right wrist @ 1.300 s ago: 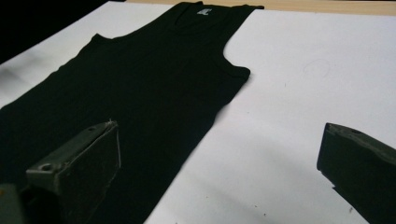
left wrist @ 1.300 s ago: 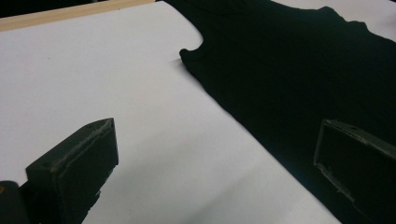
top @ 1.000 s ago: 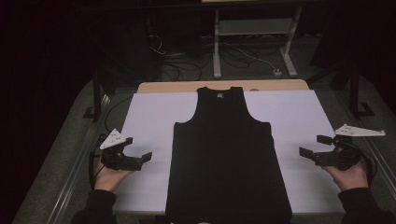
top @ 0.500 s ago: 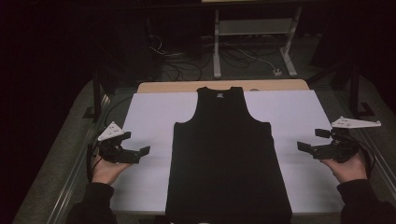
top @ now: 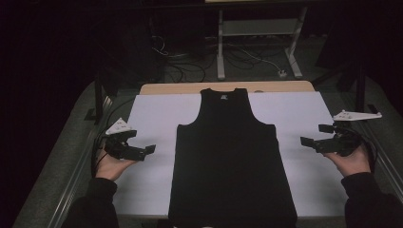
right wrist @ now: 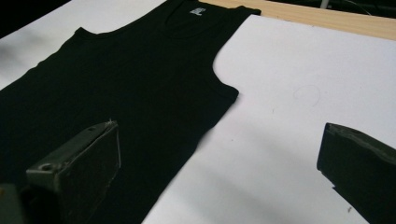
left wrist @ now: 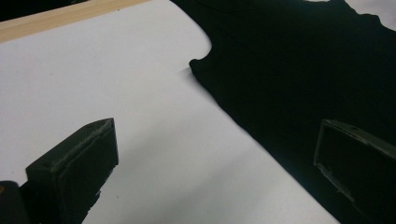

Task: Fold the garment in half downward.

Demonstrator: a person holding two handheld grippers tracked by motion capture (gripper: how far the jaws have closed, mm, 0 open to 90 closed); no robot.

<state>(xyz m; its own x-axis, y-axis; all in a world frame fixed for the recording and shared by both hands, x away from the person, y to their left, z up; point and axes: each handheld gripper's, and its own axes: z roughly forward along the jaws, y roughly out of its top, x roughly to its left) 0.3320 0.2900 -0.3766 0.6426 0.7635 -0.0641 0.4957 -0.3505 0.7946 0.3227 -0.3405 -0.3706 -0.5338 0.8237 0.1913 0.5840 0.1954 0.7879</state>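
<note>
I am holding the left gripper in my upturned left hand at eight o'clock, its jaws standing wide apart. My right hand is cradling the right gripper at four o'clock, jaws likewise spread, both pointing inward.

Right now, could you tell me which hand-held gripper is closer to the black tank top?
Left. The left hand-held gripper sits just off the tank top; the right one hovers slightly farther out.
</note>
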